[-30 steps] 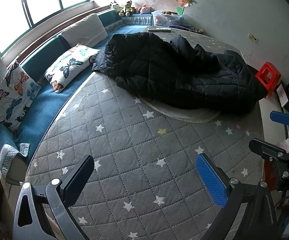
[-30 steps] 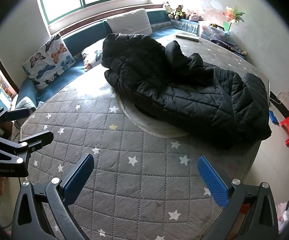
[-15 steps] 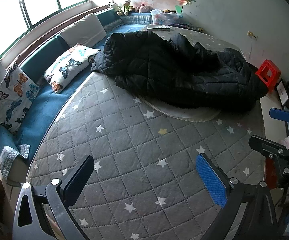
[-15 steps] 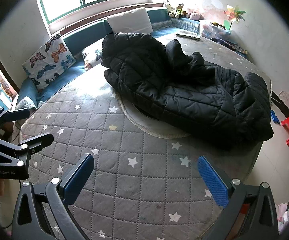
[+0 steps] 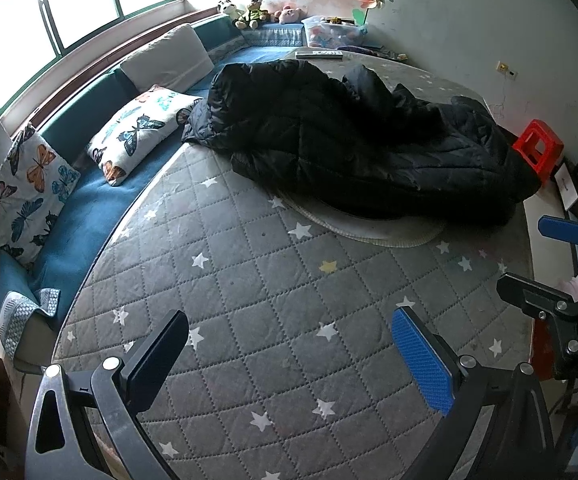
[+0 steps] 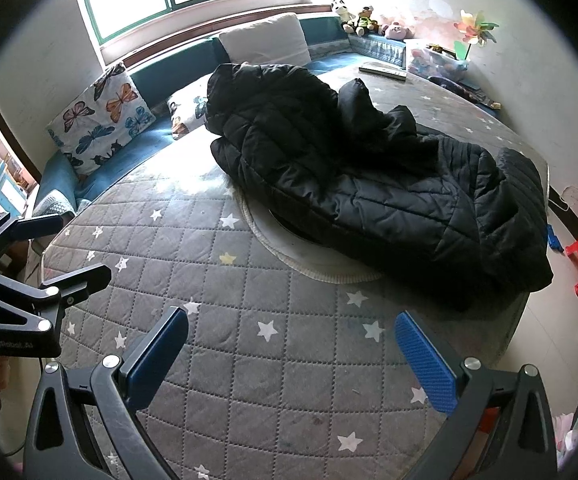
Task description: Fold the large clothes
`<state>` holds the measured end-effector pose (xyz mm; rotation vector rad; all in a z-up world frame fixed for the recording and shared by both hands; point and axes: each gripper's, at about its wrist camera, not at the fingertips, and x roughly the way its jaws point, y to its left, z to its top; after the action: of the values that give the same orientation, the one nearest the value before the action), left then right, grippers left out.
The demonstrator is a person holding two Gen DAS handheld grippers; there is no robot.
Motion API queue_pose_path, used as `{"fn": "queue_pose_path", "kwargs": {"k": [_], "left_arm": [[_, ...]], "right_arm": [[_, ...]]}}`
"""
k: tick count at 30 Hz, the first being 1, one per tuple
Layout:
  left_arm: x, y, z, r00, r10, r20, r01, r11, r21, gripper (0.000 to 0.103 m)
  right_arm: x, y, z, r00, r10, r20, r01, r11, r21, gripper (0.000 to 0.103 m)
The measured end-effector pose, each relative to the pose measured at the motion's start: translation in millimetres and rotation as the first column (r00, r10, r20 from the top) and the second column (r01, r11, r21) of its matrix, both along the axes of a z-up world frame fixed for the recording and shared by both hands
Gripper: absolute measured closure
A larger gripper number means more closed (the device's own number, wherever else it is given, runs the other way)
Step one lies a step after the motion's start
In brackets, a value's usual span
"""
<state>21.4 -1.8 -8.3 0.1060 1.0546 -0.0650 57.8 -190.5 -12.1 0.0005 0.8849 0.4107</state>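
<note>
One black quilted jacket (image 5: 361,140) is the whole job, and it lies in a loose, rumpled heap across the far half of the bed (image 5: 249,300), one end bunched up by the far left edge next to the blue bench cushion (image 5: 89,216), the other end draped toward and seemingly over the far right edge above the red stool (image 5: 537,152). Under its near side pokes out a pale round mat (image 6: 309,264), and the jacket is resting partly on it. Nothing is folded yet; sleeves and hem are hard to pick out in the dark bulk, so I judge we are at the very opening step, the approach before any spreading out. Left gripper (image 5: 289,360) hovers over the near part of the star-patterned cover with its fingers spread wide and nothing between them, well apart from the cloth. Right gripper (image 6: 289,360) is just the same, spread wide and empty, hanging above the near right part of the bed; each one shows at the side of the other's view. Next move, as I read it, calls for both to travel forward to the jacket's near edge, take hold of two separated points on the hem or shoulders, and pull it flat before a fold. Watch that thick padding: it may slip from a shallow pinch.
</note>
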Motion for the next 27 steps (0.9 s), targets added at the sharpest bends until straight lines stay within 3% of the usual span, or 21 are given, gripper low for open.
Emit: {"fn": "queue_pose_path", "kwargs": {"k": [20, 27], "left_arm": [[31.0, 4.2, -5.4, 1.0, -0.004, -0.008, 0.004, 1.0, 0.002, 0.0], [60.6, 11.1, -7.4, 1.0, -0.031, -0.003, 0.031, 0.999, 0.011, 0.018]], "right_arm": [[10.7, -0.6, -2.2, 1.0, 0.004, -0.015, -0.004, 1.0, 0.002, 0.0], [34.3, -17.8, -2.7, 0.999, 0.014, -0.039, -0.013, 0.999, 0.037, 0.0]]}}
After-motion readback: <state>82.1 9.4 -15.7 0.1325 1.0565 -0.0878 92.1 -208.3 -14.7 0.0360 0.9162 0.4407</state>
